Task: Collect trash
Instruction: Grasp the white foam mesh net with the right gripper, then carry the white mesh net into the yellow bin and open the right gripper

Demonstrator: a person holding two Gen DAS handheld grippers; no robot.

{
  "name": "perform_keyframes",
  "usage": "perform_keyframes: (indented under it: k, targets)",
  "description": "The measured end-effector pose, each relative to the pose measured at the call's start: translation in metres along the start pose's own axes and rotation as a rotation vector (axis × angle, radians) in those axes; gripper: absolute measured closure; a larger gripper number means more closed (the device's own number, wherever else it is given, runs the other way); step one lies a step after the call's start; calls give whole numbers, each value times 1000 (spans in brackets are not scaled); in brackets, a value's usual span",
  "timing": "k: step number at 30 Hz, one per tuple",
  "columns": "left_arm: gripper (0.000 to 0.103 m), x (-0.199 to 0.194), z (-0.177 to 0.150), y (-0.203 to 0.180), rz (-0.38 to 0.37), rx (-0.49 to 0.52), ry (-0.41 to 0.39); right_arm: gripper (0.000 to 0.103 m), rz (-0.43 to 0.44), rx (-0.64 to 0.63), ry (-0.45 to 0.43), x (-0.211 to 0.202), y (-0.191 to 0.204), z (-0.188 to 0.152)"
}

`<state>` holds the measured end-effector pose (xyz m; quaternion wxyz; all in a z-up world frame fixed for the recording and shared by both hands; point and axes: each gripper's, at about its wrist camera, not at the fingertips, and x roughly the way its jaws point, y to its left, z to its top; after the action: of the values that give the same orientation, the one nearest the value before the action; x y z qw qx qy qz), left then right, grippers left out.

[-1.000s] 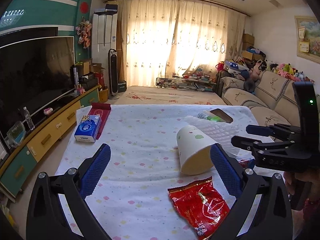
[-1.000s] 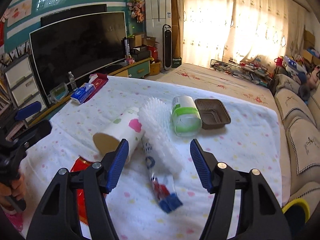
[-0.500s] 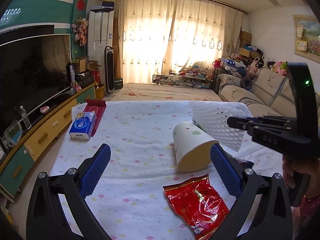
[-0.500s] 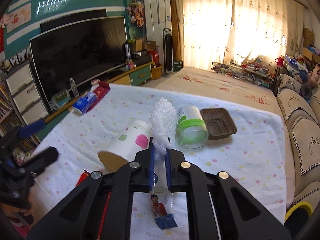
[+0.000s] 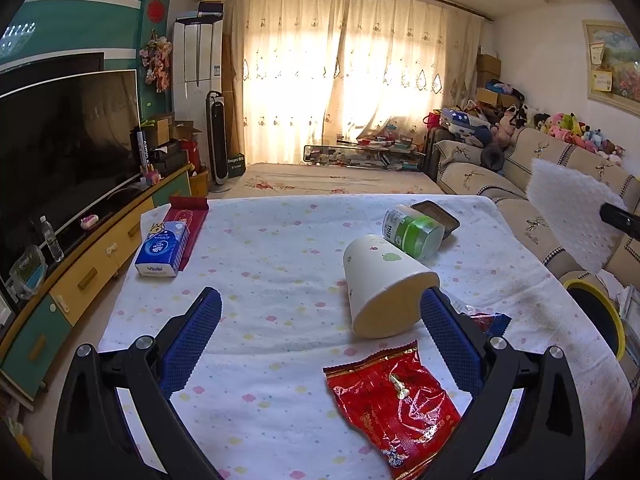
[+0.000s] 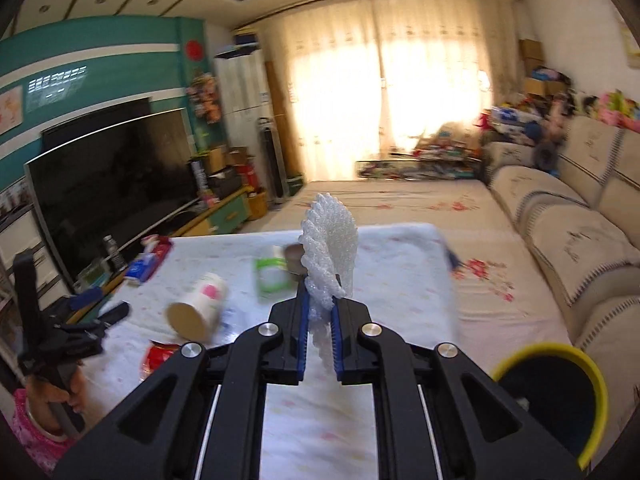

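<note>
The right gripper (image 6: 320, 332) is clamped on a white foam net sleeve (image 6: 330, 256), held above the table (image 5: 280, 248). The left gripper (image 5: 320, 336) stands apart over a red snack wrapper (image 5: 394, 404). A tipped paper cup (image 5: 380, 284) lies at 1 o'clock; a yellow-rimmed bin (image 6: 560, 392) sits at 4 o'clock.

Open tablecloth (image 5: 256, 280) between tissue pack (image 5: 163, 249) and tipped paper cup (image 5: 380, 285): passable. Obstacles on the right half: cup, green-banded jar (image 5: 412, 232), brown tray (image 5: 438, 216), red wrapper (image 5: 394, 400).
</note>
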<state>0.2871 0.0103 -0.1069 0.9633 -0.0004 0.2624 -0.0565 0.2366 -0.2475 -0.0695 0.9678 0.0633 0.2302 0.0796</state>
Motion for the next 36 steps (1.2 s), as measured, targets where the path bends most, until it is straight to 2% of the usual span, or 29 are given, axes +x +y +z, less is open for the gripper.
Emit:
perform_keyframes:
  k: [3, 7, 13, 14, 15, 16, 17, 22, 26, 31, 36]
  targets:
    - [5, 1, -1, -1, -8, 0, 4, 93, -129, 60, 9, -16, -43, -19]
    - [5, 0, -1, -3, -5, 13, 4, 93, -260, 143, 58, -25, -98, -45]
    - [5, 2, -2, -5, -4, 24, 10, 91, -380, 217, 113, -23, -147, -78]
    - [5, 2, -2, -5, -4, 23, 10, 87, -396, 226, 121, -20, -152, -81]
    - [5, 1, -2, -5, -5, 23, 10, 74, -405, 236, 128, -18, -155, -83]
    - [5, 1, -2, -5, -4, 23, 10, 68, -413, 246, 130, -16, -157, -85]
    - [5, 1, -2, -5, -4, 23, 10, 63, -418, 253, 127, -15, -159, -86]
    - [5, 2, -4, -6, -12, 23, 17, 62, -397, 266, 100, -17, -150, -78]
    - [5, 4, -6, -10, -12, 36, 23, 61, -335, 215, 40, -13, -119, -56]
    - [5, 9, -8, -13, -11, 45, 38, 60, -239, 177, 2, 14, -81, -34]
    - [5, 19, -11, -19, 4, 68, 79, 60, -194, 151, -23, 38, -51, -29]
